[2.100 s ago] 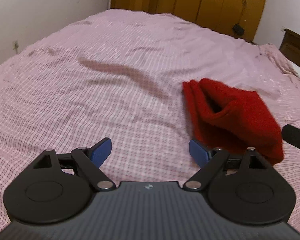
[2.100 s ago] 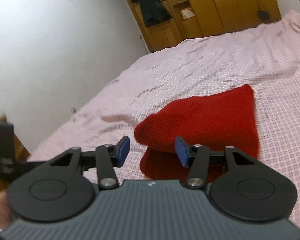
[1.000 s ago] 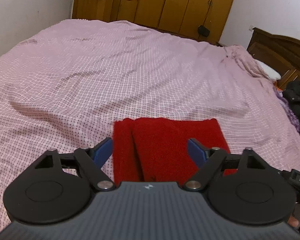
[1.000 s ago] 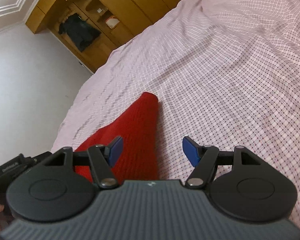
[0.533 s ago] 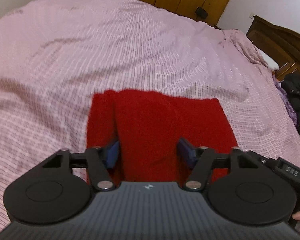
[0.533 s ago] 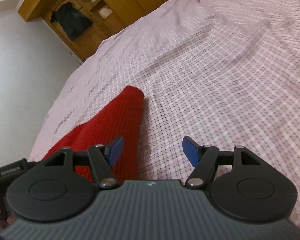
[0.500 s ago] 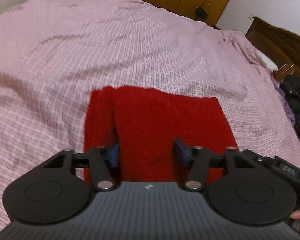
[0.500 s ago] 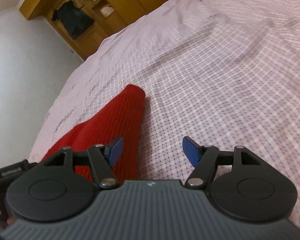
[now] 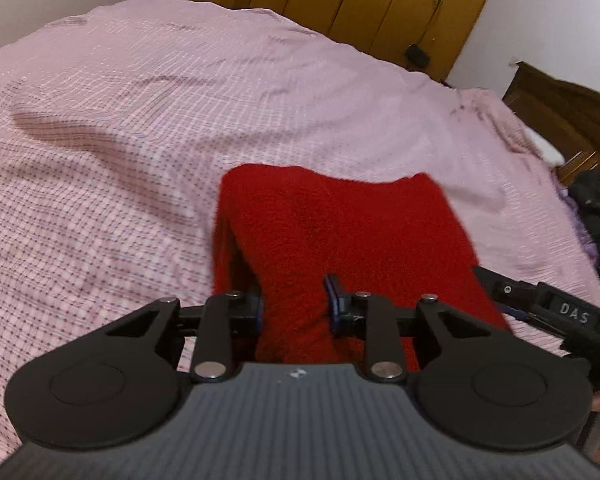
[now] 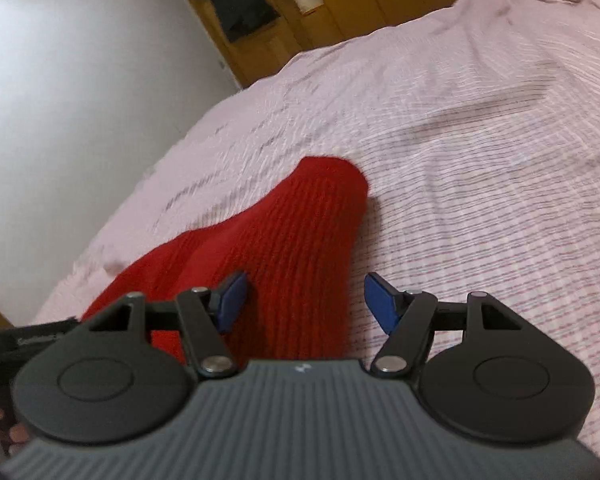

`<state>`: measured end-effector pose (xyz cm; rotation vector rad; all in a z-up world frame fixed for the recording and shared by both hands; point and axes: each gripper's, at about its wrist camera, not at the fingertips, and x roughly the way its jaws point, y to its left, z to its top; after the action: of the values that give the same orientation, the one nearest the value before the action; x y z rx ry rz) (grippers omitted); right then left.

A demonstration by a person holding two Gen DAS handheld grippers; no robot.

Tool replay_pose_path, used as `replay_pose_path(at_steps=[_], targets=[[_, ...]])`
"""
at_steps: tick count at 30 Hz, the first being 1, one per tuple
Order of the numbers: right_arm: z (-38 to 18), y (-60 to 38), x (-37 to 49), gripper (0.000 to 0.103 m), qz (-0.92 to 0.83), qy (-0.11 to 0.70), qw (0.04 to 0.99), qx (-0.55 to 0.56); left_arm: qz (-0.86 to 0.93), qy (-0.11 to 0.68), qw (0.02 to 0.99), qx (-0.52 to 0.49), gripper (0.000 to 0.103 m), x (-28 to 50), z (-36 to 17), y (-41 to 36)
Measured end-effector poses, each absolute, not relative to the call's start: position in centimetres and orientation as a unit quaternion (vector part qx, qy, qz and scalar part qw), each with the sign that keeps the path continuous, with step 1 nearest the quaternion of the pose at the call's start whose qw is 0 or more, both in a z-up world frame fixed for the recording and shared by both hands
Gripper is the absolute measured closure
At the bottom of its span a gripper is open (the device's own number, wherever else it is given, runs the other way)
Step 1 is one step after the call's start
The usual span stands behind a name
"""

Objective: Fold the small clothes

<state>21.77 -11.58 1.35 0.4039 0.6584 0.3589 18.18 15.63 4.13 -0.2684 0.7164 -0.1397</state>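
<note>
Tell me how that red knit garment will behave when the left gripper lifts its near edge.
The red knit garment will probably droop: it lies limp in soft folded layers on the bedspread. Its fuzzy ribbed weave should resist slipping. The left gripper, whose jaws have just been closing around a bunched fold, may lift only some layers.

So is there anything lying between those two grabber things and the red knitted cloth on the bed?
Nothing visible. The left gripper has been closing on the red cloth; the right gripper stands open over its edge.

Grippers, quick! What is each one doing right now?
Left gripper: jaws just closing, pinching a fold of the red cloth.
Right gripper: open, holding nothing; the cloth's edge lies between its jaws.
</note>
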Motion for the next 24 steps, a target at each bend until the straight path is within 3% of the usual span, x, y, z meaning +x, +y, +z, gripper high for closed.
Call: replay_pose_path(at_steps=[2,4,7,9,11,16,19,24], targets=[[0.8,-11.0,22.0,0.035,0.171,0.329,0.909,0.191,-0.061,0.343,0.931,-0.105,0.068,18.0,3.7,15.5],[0.4,-10.8,22.2,0.035,0.174,0.331,0.907,0.194,-0.052,0.34,0.934,-0.095,0.057,17.9,3.3,15.8],[0.7,-11.3,22.3,0.035,0.179,0.335,0.901,0.211,-0.045,0.339,0.934,-0.108,0.049,17.6,3.1,16.5],[0.8,-12.1,22.1,0.028,0.18,0.338,0.895,0.231,-0.046,0.34,0.932,-0.118,0.046,17.6,3.2,16.9],[0.9,-13.4,21.7,0.021,0.184,0.345,0.882,0.264,-0.05,0.341,0.931,-0.122,0.044,17.3,3.2,17.1],[0.0,-16.1,20.6,0.021,0.225,0.373,0.841,0.321,-0.054,0.341,0.93,-0.124,0.042,17.1,3.0,17.2],[-0.3,-16.4,20.4,0.012,0.242,0.378,0.834,0.322,-0.053,0.342,0.93,-0.123,0.039,17.3,2.8,17.2],[-1.6,-15.3,21.6,0.012,0.273,0.393,0.808,0.344,-0.053,0.348,0.926,-0.136,0.036,17.4,2.6,17.7]])
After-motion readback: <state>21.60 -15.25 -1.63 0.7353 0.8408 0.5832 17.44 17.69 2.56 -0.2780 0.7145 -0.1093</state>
